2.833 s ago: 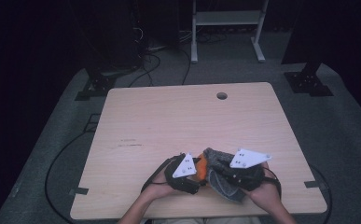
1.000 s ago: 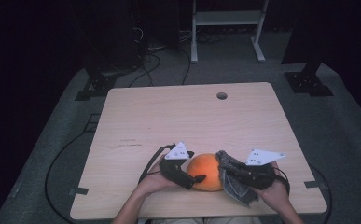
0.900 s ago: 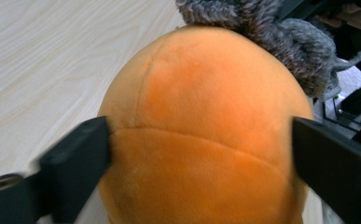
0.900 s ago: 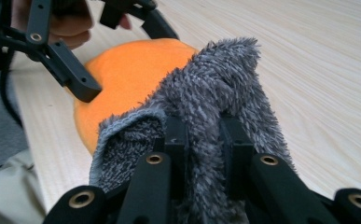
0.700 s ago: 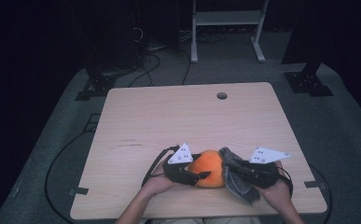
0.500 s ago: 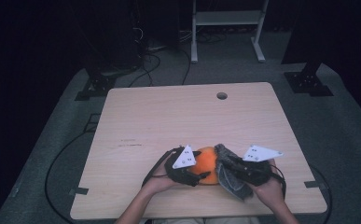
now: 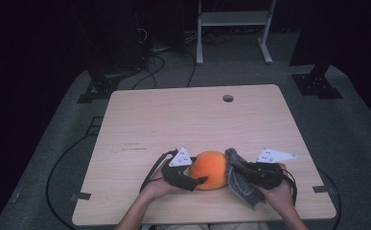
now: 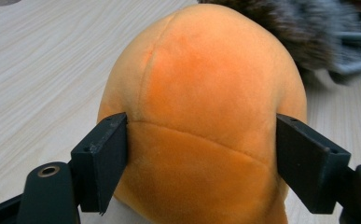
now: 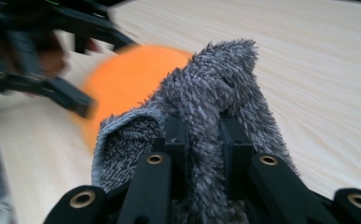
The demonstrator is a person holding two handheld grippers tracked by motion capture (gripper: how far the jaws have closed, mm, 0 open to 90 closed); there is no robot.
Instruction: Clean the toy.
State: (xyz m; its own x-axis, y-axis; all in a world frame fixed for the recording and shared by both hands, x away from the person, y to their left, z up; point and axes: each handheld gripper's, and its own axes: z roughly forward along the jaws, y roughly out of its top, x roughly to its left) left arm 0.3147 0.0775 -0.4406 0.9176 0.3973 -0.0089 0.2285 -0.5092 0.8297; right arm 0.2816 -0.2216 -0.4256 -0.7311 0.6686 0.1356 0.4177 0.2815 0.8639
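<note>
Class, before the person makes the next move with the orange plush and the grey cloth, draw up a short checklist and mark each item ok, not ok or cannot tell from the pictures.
1. Left gripper astride the orange plush, a jaw against each side: ok. Its jaws have just been closing, then eased a little.
2. Left hold firm enough to lift: cannot tell.
3. Right gripper shut on the grey cloth: ok.
4. Plush resting on the table: ok.
5. Cloth touching the plush: ok, it lies against the plush's right side in the high view.
6. Bare table beyond the plush: ok.
</note>
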